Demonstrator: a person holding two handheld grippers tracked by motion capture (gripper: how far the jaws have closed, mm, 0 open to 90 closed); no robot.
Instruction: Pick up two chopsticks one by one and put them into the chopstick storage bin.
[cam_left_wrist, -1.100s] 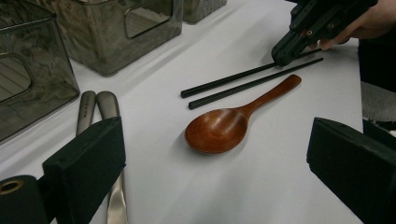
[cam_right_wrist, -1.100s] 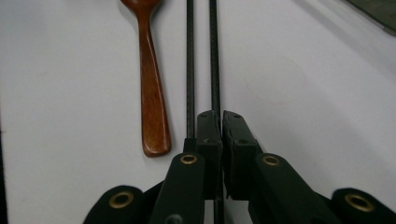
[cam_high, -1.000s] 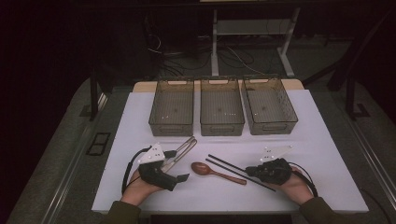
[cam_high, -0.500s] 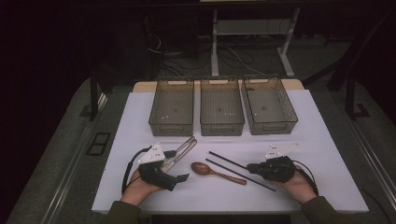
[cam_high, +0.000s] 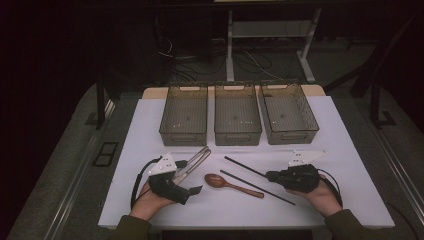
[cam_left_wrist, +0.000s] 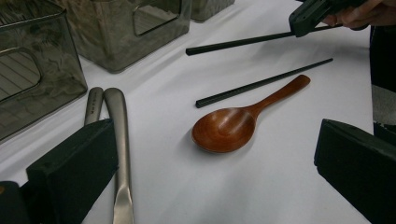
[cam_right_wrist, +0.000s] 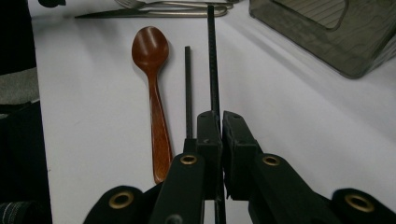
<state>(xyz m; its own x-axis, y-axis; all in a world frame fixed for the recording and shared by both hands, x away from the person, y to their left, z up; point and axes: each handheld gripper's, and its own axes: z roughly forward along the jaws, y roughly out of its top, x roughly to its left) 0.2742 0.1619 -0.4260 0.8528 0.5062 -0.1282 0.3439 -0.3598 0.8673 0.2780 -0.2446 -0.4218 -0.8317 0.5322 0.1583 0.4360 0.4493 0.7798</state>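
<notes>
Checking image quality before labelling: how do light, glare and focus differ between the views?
High view: dim, the room black beyond the white table. Left gripper view: brighter, soft sheen in the wooden spoon, near tool edges blurred. Right gripper view: chopstick sharp, pale glare on the spoon bowl.

1. Reddish-brown wooden spoon (cam_left_wrist: 229, 128), glossy, between the left gripper's black fingers (cam_left_wrist: 74, 163).
2. Black chopstick (cam_right_wrist: 212, 60) between the right gripper's black fingers (cam_right_wrist: 208, 135).
3. Smoky grey translucent bins (cam_high: 238, 113) on the white table (cam_high: 345, 165).
</notes>
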